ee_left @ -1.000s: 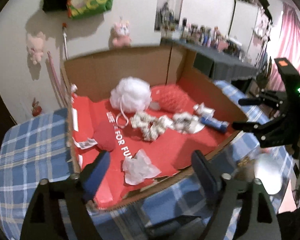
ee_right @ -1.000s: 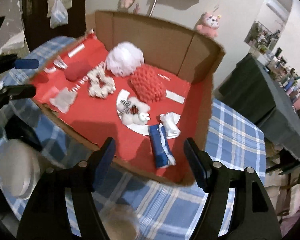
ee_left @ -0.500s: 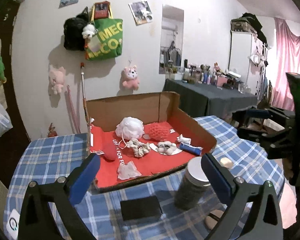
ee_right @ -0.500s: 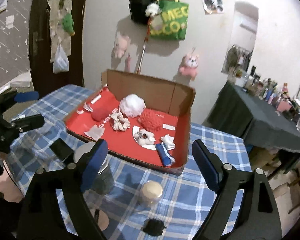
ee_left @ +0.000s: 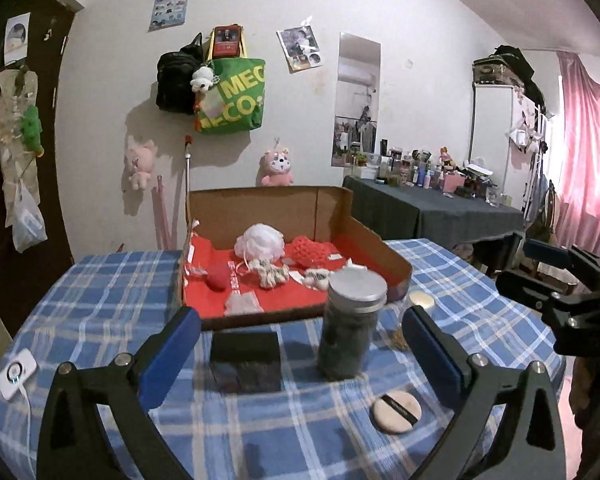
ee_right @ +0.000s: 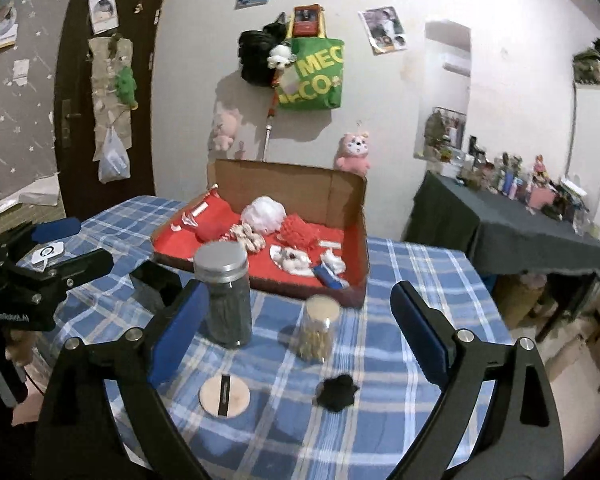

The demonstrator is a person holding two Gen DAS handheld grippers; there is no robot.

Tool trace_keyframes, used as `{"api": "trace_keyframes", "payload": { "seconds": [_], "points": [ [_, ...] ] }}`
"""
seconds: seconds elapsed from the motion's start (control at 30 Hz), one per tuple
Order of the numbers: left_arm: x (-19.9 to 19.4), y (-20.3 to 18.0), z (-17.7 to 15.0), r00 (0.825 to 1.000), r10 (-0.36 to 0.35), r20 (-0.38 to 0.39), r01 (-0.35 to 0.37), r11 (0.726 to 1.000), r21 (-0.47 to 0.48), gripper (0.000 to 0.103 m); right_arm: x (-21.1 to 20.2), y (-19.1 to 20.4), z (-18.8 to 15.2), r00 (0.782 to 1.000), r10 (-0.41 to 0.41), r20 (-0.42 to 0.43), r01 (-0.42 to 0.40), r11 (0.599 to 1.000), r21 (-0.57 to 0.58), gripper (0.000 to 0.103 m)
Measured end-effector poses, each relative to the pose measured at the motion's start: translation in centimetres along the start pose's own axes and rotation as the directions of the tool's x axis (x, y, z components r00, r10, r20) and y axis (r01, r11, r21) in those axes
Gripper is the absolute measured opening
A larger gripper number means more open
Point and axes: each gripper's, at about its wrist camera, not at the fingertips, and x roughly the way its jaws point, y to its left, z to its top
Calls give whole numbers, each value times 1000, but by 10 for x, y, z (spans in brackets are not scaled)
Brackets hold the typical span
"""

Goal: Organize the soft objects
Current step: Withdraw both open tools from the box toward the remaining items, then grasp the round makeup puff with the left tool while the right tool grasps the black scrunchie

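A cardboard box (ee_left: 380, 244) with a red lining stands on the blue plaid table and holds soft things: a white mesh puff (ee_left: 260, 241), a red knitted piece (ee_left: 314, 251), a red pad (ee_left: 218, 276) and a white scrunchie (ee_left: 272, 274). The box also shows in the right wrist view (ee_right: 360, 240). A beige powder puff (ee_left: 396, 411) (ee_right: 225, 395) and a small black soft object (ee_right: 337, 392) lie on the table near me. My left gripper (ee_left: 300, 344) is open and empty, held back from the box. My right gripper (ee_right: 300, 328) is open and empty too.
A dark jar with a grey lid (ee_left: 352, 324) (ee_right: 225, 292), a small jar with a beige lid (ee_right: 318, 330) and a black block (ee_left: 246, 360) stand before the box. A white device (ee_left: 17, 372) lies at the table's left edge. A dark side table (ee_right: 508, 220) stands at right.
Both grippers have pulled far back and up from the box. The jars, the black block and the puffs on the table have come into view.
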Motion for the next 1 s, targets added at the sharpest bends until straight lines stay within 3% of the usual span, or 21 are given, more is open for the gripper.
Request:
{"api": "trace_keyframes", "payload": {
  "seconds": [0.3,0.57,1.0],
  "points": [
    [12,-15,-46,998,16,-61,-17,1000,-16,103,13,0,-49,996,-73,-53,76,996,50,94],
    [27,-22,-80,992,58,-115,-63,997,-38,103,36,-6,-83,986,-81,-143,93,992,81,94],
    [59,-46,-102,969,-17,-248,4,999,-50,103,59,-42,-98,973,-43,-229,74,989,128,94]
  ]
}}
